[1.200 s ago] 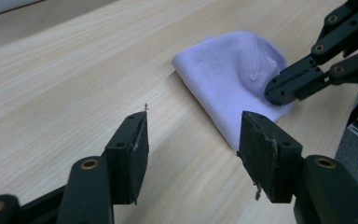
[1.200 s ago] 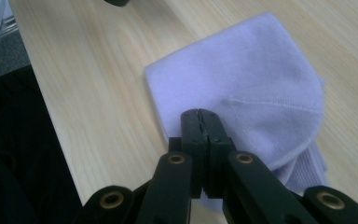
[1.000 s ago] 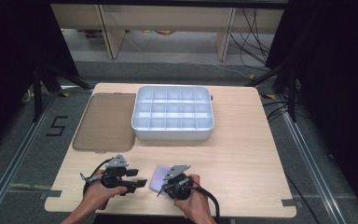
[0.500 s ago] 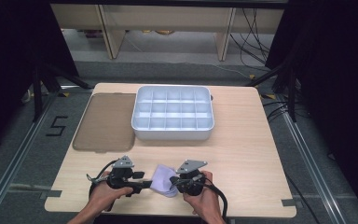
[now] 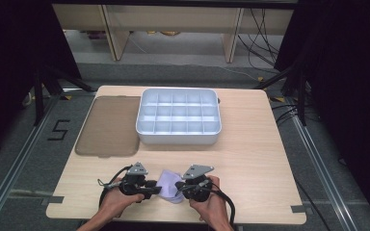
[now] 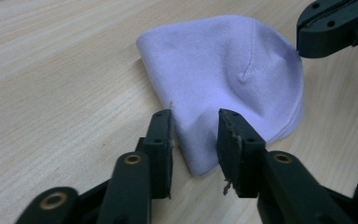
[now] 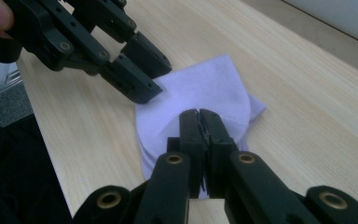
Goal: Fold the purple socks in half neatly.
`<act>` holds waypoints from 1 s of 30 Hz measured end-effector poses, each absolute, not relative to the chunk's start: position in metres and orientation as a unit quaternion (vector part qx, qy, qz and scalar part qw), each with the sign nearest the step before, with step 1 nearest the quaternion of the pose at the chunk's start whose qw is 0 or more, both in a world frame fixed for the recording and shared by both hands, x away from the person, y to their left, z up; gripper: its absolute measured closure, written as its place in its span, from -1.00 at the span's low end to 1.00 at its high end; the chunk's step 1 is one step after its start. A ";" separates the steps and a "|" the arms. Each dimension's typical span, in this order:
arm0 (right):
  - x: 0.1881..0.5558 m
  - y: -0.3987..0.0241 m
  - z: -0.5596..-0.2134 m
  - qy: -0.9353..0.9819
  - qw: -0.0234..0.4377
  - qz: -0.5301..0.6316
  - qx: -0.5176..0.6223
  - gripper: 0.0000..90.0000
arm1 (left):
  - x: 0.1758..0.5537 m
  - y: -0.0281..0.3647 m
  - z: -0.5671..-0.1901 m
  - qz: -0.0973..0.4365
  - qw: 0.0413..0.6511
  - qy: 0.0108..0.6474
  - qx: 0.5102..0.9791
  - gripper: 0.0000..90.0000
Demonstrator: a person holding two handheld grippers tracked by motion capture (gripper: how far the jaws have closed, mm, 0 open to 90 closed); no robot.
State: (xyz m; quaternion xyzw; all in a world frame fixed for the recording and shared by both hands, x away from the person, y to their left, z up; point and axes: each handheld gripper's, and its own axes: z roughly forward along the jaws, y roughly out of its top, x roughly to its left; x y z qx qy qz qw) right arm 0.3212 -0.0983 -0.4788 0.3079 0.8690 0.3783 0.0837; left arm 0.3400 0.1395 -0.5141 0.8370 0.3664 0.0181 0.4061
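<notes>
At the near edge of the surface, the left tongs are held released, astride a corner of the lilac cloth. The right tongs are clenched on the cloth's opposite edge. Farther off, a white compartment tray is flanked by a brown lid.

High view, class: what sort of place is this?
Probably a lab recording bench: a wooden table on a floor with taped markings and a "5", trailing cables, and two handheld grippers working a lilac cloth.
</notes>
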 end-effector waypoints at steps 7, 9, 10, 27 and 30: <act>0.319 -0.092 -0.480 0.871 0.085 0.379 0.301 0.98 | 0.339 0.141 -0.516 0.013 0.418 0.370 0.830 0.76; 0.319 -0.089 -0.481 0.873 0.081 0.380 0.296 0.98 | 0.338 0.141 -0.516 0.016 0.422 0.371 0.827 0.85; 0.319 -0.088 -0.480 0.876 0.079 0.376 0.290 0.98 | 0.338 0.141 -0.515 0.019 0.422 0.369 0.828 0.86; 0.328 -0.071 -0.492 0.884 0.071 0.368 0.279 1.00 | 0.333 0.141 -0.499 0.045 0.439 0.341 0.830 0.87; 0.340 -0.078 -0.489 0.873 0.096 0.373 0.298 1.00 | 0.331 0.139 -0.498 0.050 0.441 0.337 0.830 0.87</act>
